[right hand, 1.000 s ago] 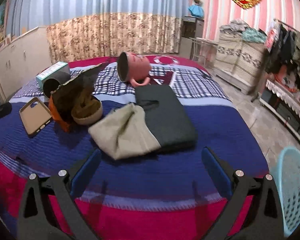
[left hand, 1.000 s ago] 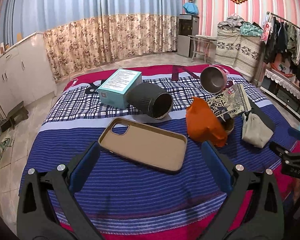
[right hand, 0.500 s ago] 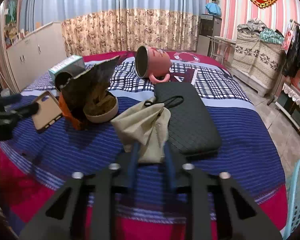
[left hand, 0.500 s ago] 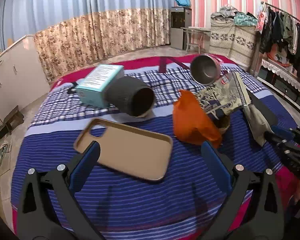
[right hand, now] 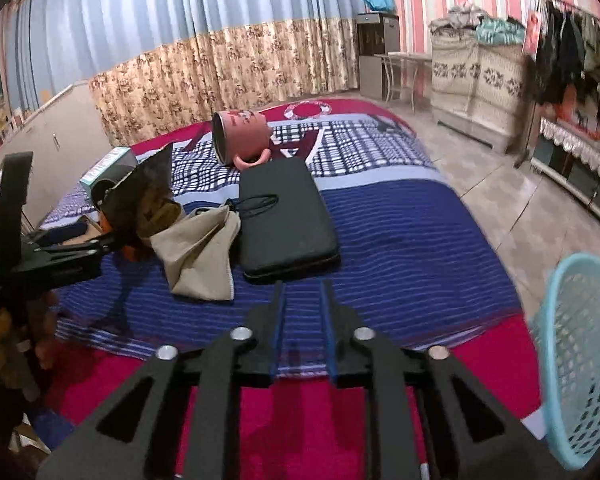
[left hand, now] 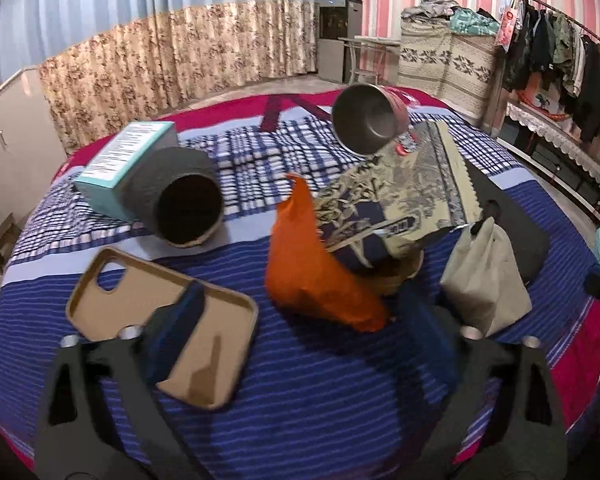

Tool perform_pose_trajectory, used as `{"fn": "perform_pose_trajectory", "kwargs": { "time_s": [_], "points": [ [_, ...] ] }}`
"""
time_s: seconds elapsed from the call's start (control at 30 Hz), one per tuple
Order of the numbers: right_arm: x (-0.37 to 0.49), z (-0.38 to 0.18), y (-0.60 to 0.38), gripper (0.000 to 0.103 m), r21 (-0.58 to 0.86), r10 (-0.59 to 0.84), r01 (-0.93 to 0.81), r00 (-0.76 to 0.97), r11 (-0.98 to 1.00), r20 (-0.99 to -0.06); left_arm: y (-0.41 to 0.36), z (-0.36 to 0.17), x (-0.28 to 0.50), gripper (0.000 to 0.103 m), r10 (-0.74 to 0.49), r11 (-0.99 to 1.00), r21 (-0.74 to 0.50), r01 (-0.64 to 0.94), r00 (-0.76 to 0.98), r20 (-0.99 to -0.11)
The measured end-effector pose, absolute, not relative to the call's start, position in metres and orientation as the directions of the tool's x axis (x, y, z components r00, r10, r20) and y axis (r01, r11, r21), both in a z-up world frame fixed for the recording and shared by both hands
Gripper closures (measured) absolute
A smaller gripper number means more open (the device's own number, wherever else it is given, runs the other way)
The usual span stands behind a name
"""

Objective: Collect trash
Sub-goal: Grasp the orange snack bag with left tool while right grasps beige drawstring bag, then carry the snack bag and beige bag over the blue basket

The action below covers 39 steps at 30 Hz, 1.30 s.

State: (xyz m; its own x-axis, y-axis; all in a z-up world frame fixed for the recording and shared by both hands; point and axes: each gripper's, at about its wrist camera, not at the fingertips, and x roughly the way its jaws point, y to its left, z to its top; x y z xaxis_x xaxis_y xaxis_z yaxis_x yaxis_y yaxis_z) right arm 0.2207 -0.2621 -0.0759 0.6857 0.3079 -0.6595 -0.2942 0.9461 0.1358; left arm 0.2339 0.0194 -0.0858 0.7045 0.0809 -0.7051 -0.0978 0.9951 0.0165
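An orange wrapper lies crumpled mid-bed against a patterned snack bag that leans over a brown bowl. My left gripper hovers just before the wrapper. Its jaws are closing, the wrapper's near end sits between the blue pads, and they do not touch it. A beige pouch rests beside a black case. My right gripper hangs over the bed's near edge. Its jaws are narrow and opening, with nothing between them. A light blue basket stands on the floor at the right.
A tan phone case lies under the left finger. A dark cylinder on its side, a teal box and a pink mug sit farther back. The left gripper and the hand holding it show at the left edge.
The left gripper moved forward and right toward the orange wrapper, and its jaws narrowed. The right gripper went from wide to nearly shut and drew away from the beige pouch toward the basket.
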Motion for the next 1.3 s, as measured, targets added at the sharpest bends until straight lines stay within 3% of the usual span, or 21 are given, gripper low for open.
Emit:
{"fn": "perform_pose_trajectory", "kwargs": {
  "time_s": [0.03, 0.07, 0.2, 0.27, 0.37, 0.57, 0.63, 0.73, 0.83, 1.07, 1.3],
  "points": [
    [0.22, -0.077, -0.26, 0.046, 0.136, 0.308, -0.293, 0.689, 0.946, -0.656, 0.018, -0.088, 0.235, 0.034, 0.055, 0.997, 0.002, -0.077, 0.694, -0.718],
    [0.219, -0.078, -0.256, 0.038, 0.131, 0.304, -0.292, 0.695, 0.947, -0.651, 0.017, -0.089, 0.234, 0.045, 0.042, 0.998, -0.004, -0.066, 0.688, -0.725],
    [0.218, -0.083, -0.229, 0.036, 0.079, 0.306, -0.337, 0.701, 0.938, -0.644, 0.015, -0.091, 0.221, 0.06, 0.031, 0.999, 0.007, -0.039, 0.685, -0.728],
    [0.219, -0.088, -0.218, 0.036, 0.072, 0.314, -0.354, 0.694, 0.932, -0.648, 0.019, -0.09, 0.211, 0.08, 0.04, 0.999, 0.024, -0.034, 0.69, -0.723],
    [0.224, -0.095, -0.198, 0.036, 0.069, 0.33, -0.38, 0.681, 0.922, -0.654, 0.028, -0.086, 0.202, 0.093, 0.03, 0.999, 0.009, -0.034, 0.684, -0.729],
    [0.232, -0.099, -0.162, 0.037, 0.066, 0.378, -0.445, 0.663, 0.893, -0.646, 0.05, -0.074, 0.184, 0.095, 0.052, 0.998, 0.023, -0.051, 0.703, -0.709],
    [0.237, -0.109, -0.153, 0.063, 0.06, 0.375, -0.462, 0.629, 0.885, -0.681, 0.055, -0.074, 0.183, 0.095, 0.064, 0.998, 0.029, -0.062, 0.702, -0.71],
    [0.238, -0.113, -0.156, 0.086, 0.097, 0.403, -0.473, 0.604, 0.876, -0.687, 0.061, -0.075, 0.183, 0.095, 0.069, 0.996, 0.012, -0.086, 0.695, -0.716],
    [0.23, -0.106, -0.165, 0.095, 0.114, 0.424, -0.474, 0.623, 0.873, -0.657, 0.059, -0.071, 0.182, 0.096, 0.073, 0.996, 0.016, -0.088, 0.701, -0.709],
    [0.204, -0.068, -0.213, 0.096, 0.159, 0.449, -0.444, 0.689, 0.882, -0.569, 0.044, -0.053, 0.174, 0.101, 0.066, 0.998, 0.027, -0.065, 0.732, -0.678],
    [0.193, -0.047, -0.287, 0.096, 0.141, 0.313, -0.283, 0.78, 0.949, -0.541, -0.003, -0.022, 0.166, 0.101, 0.012, 0.999, 0.039, 0.016, 0.777, -0.629]
  ]
}}
